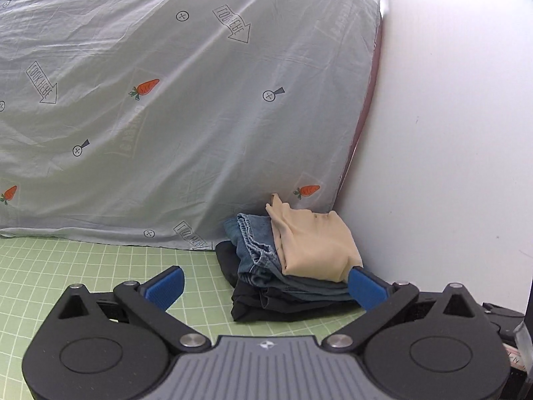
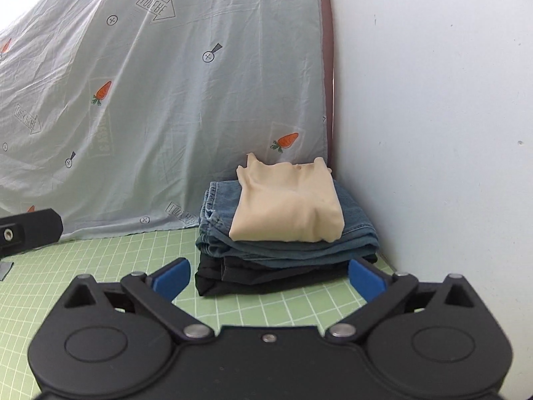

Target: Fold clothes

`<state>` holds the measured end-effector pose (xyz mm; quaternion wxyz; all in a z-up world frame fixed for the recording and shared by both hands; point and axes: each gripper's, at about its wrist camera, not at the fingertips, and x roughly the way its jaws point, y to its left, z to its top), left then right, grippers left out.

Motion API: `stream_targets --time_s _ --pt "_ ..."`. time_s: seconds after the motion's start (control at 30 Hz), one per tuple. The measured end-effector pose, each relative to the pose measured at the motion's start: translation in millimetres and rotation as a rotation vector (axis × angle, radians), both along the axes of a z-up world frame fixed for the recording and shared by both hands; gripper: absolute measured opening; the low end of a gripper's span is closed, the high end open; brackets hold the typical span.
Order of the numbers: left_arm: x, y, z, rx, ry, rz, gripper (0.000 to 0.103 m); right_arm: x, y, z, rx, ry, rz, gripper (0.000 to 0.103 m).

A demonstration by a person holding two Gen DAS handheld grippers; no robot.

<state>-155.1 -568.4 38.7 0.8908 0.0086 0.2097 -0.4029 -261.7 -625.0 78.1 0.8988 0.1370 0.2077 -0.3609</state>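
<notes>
Backdrop: pale sheet [image 2: 160,106] printed with carrots and arrows, hung behind the work surface; white wall [image 2: 433,133] on the right. Green grid mat [image 2: 140,260] covers the table.

Stack of folded clothes [image 2: 286,233] sits in the back right corner of the mat, where sheet meets wall. Bottom to top: black garment [image 2: 266,276], blue jeans [image 2: 293,250], beige top [image 2: 289,213]. Long axis of the stack runs left-right across the right wrist view; fold edges face the grippers.

Right gripper [image 2: 269,278]: jaws spread wide, nothing between them, stack straight ahead. Left gripper [image 1: 266,286]: likewise wide and empty, stack ahead and off to its right. Right hand looks squarer to the stack; which is nearer, cannot tell.

Judgement: stack appears finished; no unfolded garment in either view.
</notes>
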Motion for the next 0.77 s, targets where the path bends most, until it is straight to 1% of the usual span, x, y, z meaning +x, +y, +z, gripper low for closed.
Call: stream_targets --time_s 0.1,0.2,0.3,0.43,0.6,0.77 --pt "-8 23 -4 0.042 -0.011 -0.003 0.103 -11 30 -4 0.032 0.009 -0.034 0.103" --pt "-17 48 -7 0.060 0.021 -0.013 0.103 -21 62 -7 0.035 0.030 -0.052 0.103" --pt "-31 70 -12 0.089 0.015 -0.039 0.103 -31 95 -11 0.031 0.045 -0.074 0.103" --pt "-40 96 -21 0.128 0.014 -0.077 0.103 -40 130 -22 0.056 0.059 -0.101 0.103" --pt "-43 120 -23 0.139 0.011 -0.111 0.103 -44 159 -27 0.068 0.062 -0.132 0.103" --pt "-46 136 -23 0.144 -0.009 -0.135 0.103 -43 176 -26 0.066 0.057 -0.149 0.103"
